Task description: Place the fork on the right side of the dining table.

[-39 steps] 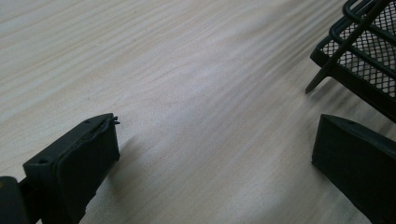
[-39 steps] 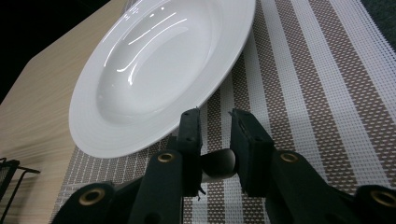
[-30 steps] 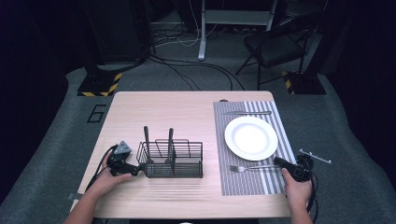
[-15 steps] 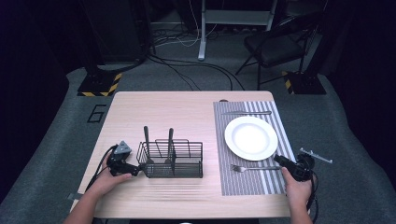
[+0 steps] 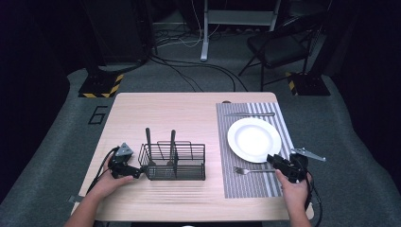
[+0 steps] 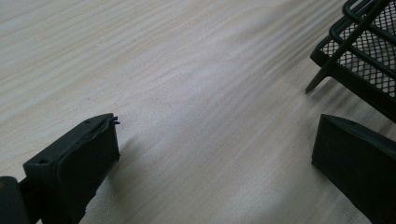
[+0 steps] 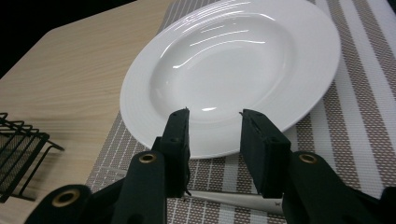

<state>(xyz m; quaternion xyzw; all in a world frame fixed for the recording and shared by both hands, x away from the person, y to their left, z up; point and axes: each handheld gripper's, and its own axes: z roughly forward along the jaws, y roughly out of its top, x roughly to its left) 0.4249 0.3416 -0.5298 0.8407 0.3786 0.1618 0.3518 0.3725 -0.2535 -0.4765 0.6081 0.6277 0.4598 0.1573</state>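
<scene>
A silver fork [image 5: 250, 170] lies flat on the striped placemat [image 5: 246, 187], just in front of the white plate [image 5: 254, 139]. My right gripper [image 5: 273, 161] hovers over the fork's handle end. In the right gripper view its jaws [image 7: 212, 116] have just been opening. Nothing is between the pads, and the fork handle [image 7: 233, 198] rests on the mat beneath them, with the plate [image 7: 233, 60] ahead. My left gripper [image 5: 137, 171] rests open at the left end of the black wire caddy [image 5: 175, 163]. Bare wood shows between its fingers [image 6: 217, 130], beside the caddy's corner [image 6: 369, 51].
Two dark-handled utensils stand upright in the caddy. A knife [image 5: 249, 114] lies on the placemat beyond the plate. The table's near edge is close behind both hands. A chair and cables stand on the floor beyond the table.
My right gripper has lifted slightly and shifted toward the plate, its jaws spreading, while the fork stays on the mat. The left gripper has not moved.
</scene>
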